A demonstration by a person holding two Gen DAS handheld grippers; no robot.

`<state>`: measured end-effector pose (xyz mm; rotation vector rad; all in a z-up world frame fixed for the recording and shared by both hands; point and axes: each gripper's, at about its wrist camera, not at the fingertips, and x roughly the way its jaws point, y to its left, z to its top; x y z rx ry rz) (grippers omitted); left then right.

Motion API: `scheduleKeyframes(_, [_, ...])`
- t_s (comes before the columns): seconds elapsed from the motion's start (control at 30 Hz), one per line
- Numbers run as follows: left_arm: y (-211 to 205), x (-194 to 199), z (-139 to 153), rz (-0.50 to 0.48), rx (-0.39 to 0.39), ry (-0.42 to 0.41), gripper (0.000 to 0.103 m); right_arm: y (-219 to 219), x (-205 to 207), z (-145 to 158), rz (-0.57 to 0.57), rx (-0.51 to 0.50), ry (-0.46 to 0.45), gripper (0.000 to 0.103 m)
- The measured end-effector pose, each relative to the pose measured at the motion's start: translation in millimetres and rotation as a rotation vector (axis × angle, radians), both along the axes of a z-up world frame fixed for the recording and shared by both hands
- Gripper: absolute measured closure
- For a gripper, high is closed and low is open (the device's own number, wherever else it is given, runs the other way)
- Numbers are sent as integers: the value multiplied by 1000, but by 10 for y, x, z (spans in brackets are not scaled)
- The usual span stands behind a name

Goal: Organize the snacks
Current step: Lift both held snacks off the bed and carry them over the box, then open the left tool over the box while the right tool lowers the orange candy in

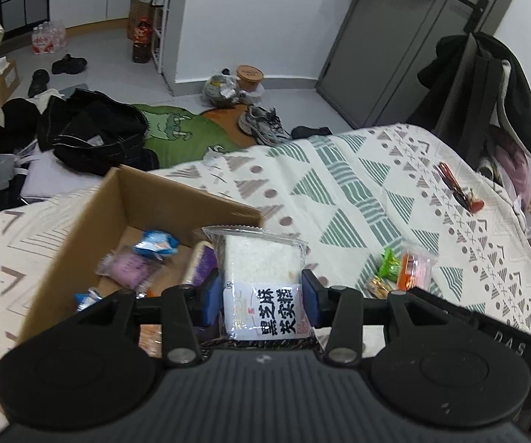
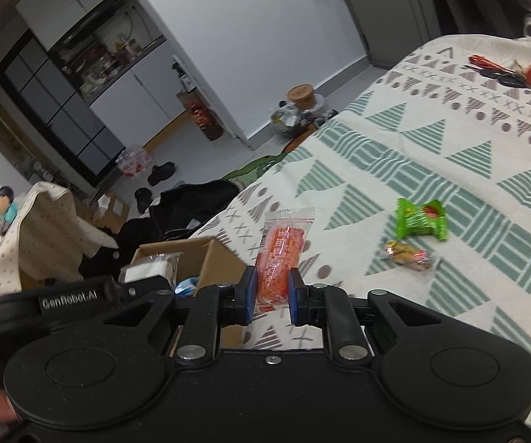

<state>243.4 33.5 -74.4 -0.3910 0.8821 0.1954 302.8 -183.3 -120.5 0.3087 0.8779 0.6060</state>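
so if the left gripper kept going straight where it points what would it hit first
Probably the cardboard box: the left gripper, jaws shut on a white snack pack, aims down at its near right corner. Depth is unclear; it could meet the bedspread beside it instead.

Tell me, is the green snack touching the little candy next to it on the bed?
Apart. The right wrist view shows patterned blanket between the green snack and the candy.

The left wrist camera is looking steeply down along its tongs, close over the cardboard box at the bed's near edge. The right wrist camera is tilting sideways, facing across the bed toward its far corner. Both are sharing the box, the green packet and the floor beyond.
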Motion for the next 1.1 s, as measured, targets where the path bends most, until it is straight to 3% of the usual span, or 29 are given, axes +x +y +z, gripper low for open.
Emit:
scheduleKeyframes(0.17, [242, -66, 31, 45, -6, -6, 59, 179, -49, 1, 31, 3, -9, 89])
scheduleKeyframes(0.2, [298, -82, 29, 57, -9, -6, 59, 219, -63, 6, 41, 4, -12, 102])
scheduleKeyframes(0.37, [520, -124, -3, 92, -18, -3, 59, 378, -102, 14, 80, -9, -28, 103])
scheduleKeyframes(0.47, [623, -133, -42, 103, -28, 5, 59, 379, -55, -58, 78, -34, 11, 103])
scheduleKeyframes(0.57, [721, -155, -82, 113, -37, 12, 59, 364, -5, -219, 61, -69, 104, 93])
scheduleKeyframes(0.63, [775, -157, -115, 118, -45, 21, 59, 371, -26, -325, 61, -104, 143, 79])
scheduleKeyframes(0.77, [865, -183, -171, 124, -59, 32, 59, 445, -122, -464, 73, -152, 202, 78])
scheduleKeyframes(0.9, [935, -215, -220, 130, -74, 44, 59, 499, -174, -555, 68, -186, 235, 57])
scheduleKeyframes(1.1, [1036, -288, -186, 135, -99, 12, 56, 559, -239, -725, 75, -207, 335, 60])
